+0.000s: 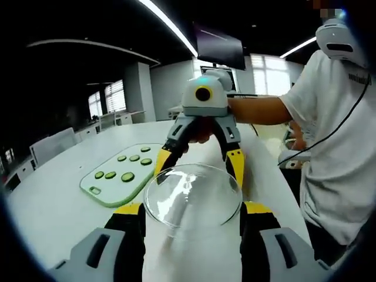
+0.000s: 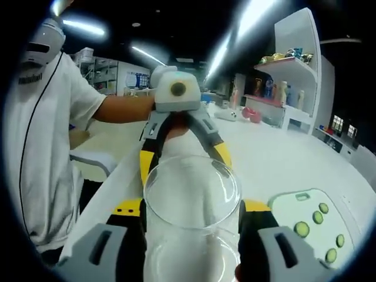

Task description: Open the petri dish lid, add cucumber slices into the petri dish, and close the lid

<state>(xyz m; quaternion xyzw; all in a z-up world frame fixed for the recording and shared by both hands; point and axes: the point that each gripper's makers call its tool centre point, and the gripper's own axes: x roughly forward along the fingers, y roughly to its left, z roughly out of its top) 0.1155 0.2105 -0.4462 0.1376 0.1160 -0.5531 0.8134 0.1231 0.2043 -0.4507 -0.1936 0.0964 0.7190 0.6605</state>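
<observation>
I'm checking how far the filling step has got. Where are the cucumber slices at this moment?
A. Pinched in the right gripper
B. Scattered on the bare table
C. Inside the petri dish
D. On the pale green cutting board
D: the cucumber slices all lie on the pale green cutting board on the white table, while the clear glass piece held up between the two grippers has nothing in it.

Two close fisheye views face each other across a clear petri dish [image 1: 192, 200] held between both grippers. Both share the white table [image 1: 53, 200] and cutting board [image 1: 117, 182].
</observation>
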